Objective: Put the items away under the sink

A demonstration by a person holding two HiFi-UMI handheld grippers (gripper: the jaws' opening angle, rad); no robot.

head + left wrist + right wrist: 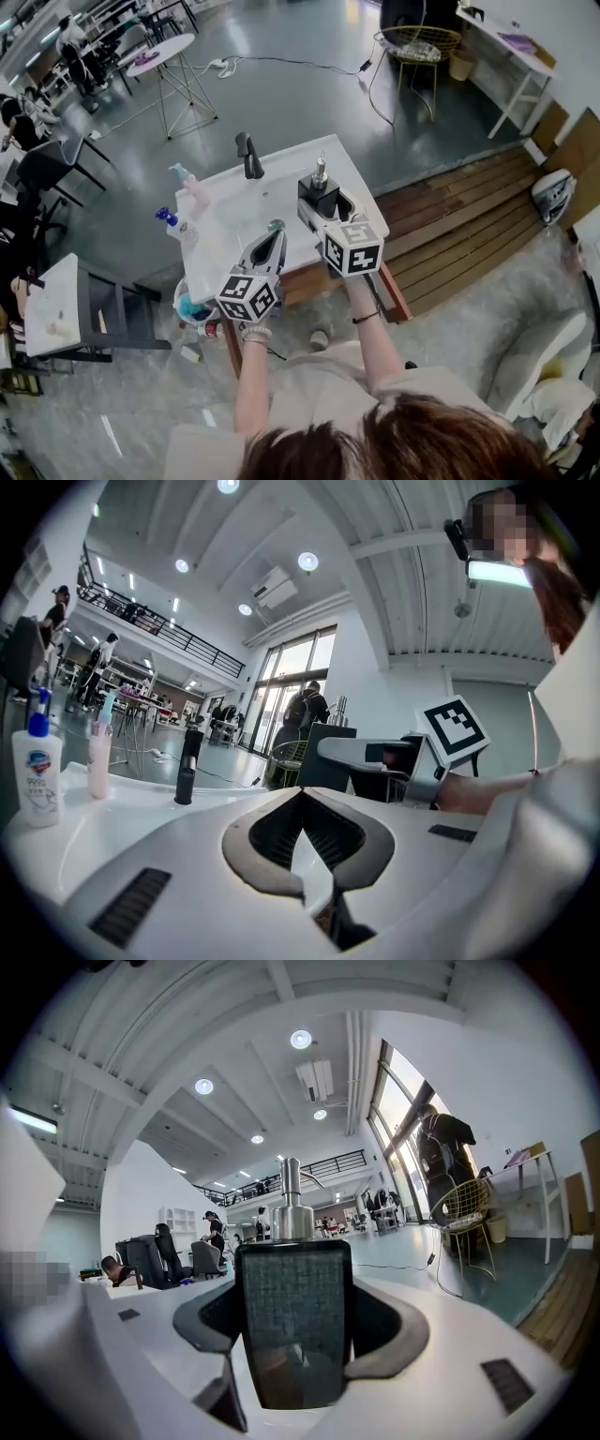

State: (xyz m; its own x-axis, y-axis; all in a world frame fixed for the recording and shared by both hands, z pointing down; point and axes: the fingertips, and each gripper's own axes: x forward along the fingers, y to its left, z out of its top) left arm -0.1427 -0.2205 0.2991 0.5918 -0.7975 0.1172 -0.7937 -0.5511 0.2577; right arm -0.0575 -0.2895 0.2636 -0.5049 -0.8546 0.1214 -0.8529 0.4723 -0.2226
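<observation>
Currently gripping black soap dispenser (319,195) in right tongs (295,1321) at right side of sink (225,216), left tongs (302,791) closed and empty; could slip or tilt on way under sink if swung fast, given smooth sides and heavy pump top.
</observation>
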